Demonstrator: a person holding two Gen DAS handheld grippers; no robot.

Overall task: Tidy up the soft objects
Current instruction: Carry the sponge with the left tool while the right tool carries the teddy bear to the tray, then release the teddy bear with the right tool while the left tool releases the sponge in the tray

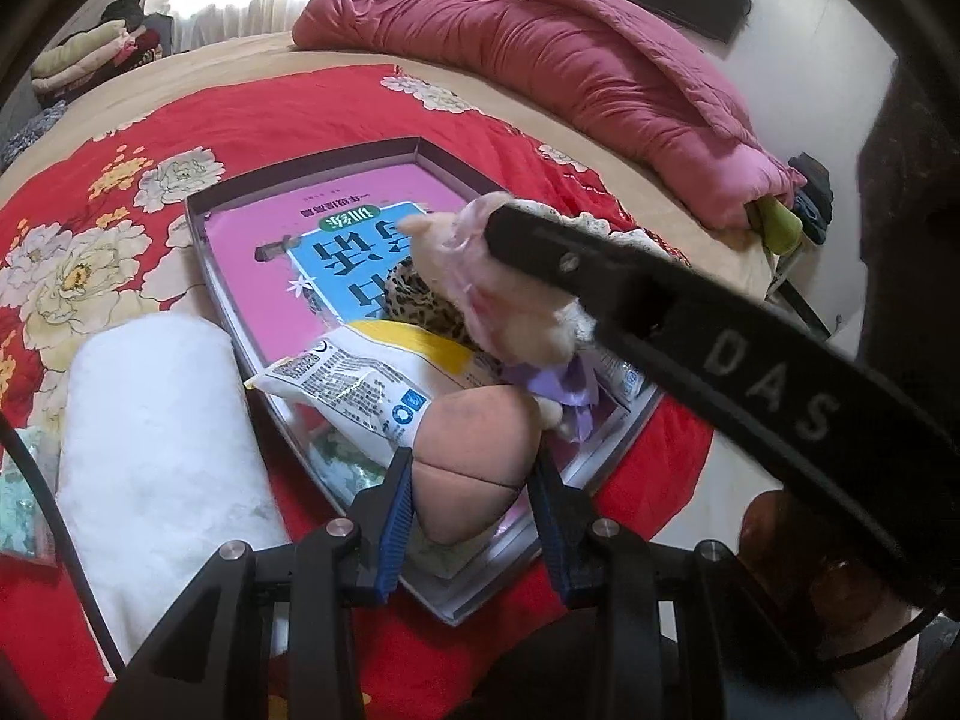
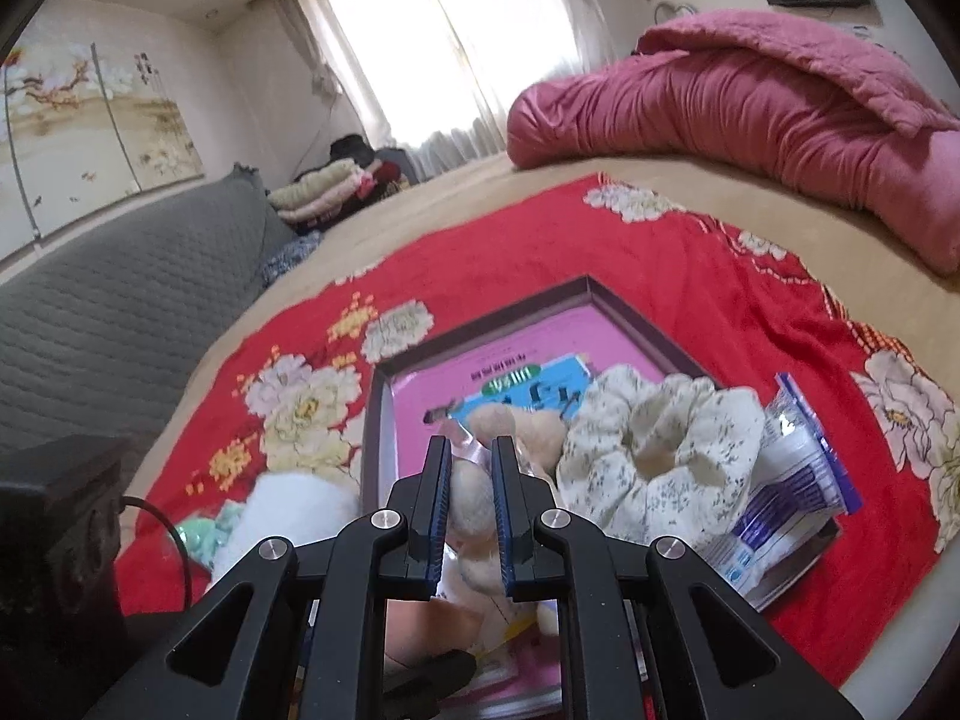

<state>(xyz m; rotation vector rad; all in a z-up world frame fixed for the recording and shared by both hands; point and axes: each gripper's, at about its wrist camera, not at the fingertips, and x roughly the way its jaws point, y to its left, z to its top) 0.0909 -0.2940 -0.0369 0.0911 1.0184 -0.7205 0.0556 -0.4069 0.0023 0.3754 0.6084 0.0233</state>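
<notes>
at lower centre of each view, the left gripper (image 1: 471, 483) clamps a peach ball (image 1: 474, 468) (over the tray (image 1: 312, 168)); the right gripper (image 2: 471, 507) pinches a plush toy (image 2: 471, 498).

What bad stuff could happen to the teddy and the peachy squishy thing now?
1. The right gripper pinches the plush toy by a narrow fold, so it might slip out and miss the box.
2. The left gripper holds the peach-coloured squishy just above the white packet; setting it down could squash or push the packet.
3. The two grippers are crowded over the same corner, so they might bump each other.
</notes>
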